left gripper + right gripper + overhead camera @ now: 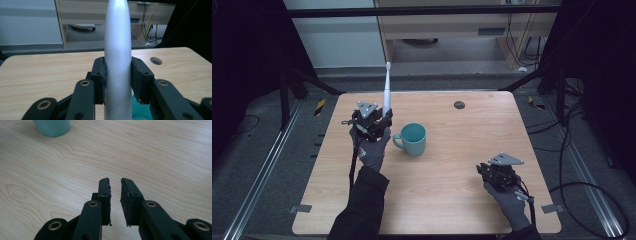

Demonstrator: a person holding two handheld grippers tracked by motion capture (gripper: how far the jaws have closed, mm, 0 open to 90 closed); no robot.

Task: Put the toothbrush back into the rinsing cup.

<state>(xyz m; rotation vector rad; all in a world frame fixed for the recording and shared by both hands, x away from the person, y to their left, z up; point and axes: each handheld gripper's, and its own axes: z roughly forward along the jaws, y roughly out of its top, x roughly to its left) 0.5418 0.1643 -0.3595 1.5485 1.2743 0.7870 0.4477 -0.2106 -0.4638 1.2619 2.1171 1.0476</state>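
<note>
A white electric toothbrush (386, 92) stands upright, brush head up, with my left gripper (383, 116) shut on its thick handle (118, 50); both pads press its sides. A teal mug (413, 139) stands just right of that gripper, handle turned toward it, and a sliver of its rim (136, 110) shows below the jaws. My right gripper (484, 170) rests low over the table near the front right corner. Its jaws (115, 185) stand a narrow gap apart with nothing between them, and the mug (52, 126) sits far off at the top left of its view.
The wooden table (462, 200) has a round dark cable hole (459, 104) near its far edge. Black frame legs flank the table's far corners. Cables lie on the floor at the right (592, 190). A wooden cabinet (82, 12) stands beyond the table.
</note>
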